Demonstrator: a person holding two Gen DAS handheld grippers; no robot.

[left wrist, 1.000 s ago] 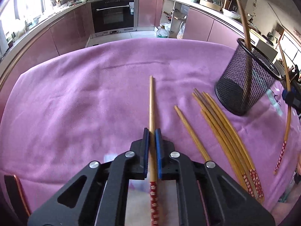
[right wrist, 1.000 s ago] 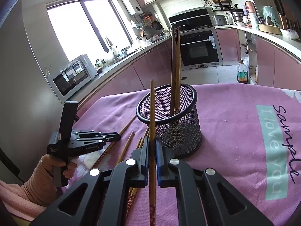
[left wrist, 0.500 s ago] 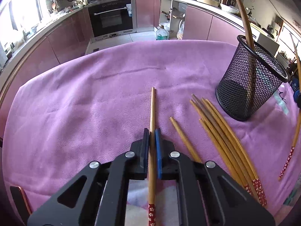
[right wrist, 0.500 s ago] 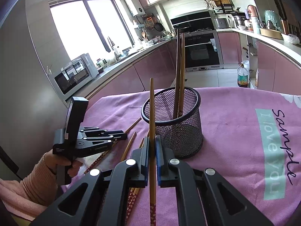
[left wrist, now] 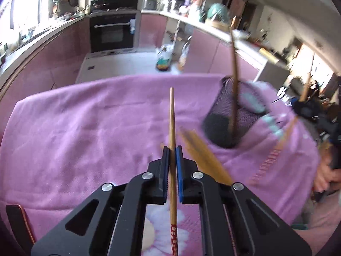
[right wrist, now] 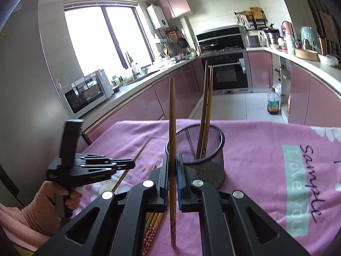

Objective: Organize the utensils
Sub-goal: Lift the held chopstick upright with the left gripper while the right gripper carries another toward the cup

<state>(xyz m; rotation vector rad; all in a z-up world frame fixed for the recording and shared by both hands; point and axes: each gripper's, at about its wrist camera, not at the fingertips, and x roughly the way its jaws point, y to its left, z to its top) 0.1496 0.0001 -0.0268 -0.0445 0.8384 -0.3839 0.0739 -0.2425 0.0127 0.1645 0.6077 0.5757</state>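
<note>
Both tongs pinch one chopstick each, short of the mesh cup.

Left tongs (left wrist: 172, 149) hold a chopstick (left wrist: 171, 115), long axis straight ahead, tip forward; right tongs (right wrist: 172, 160) hold theirs (right wrist: 172, 115) likewise, mesh cup (right wrist: 213, 166) just ahead-right. Risk: tip catches the rim, tipping the cup, or the stick pivots in the pads.

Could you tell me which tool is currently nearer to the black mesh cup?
Right. The right tool, shut on a chopstick, sits just in front of the mesh cup. The left tool, shut on another chopstick, is off to the side, clearly farther.
</note>
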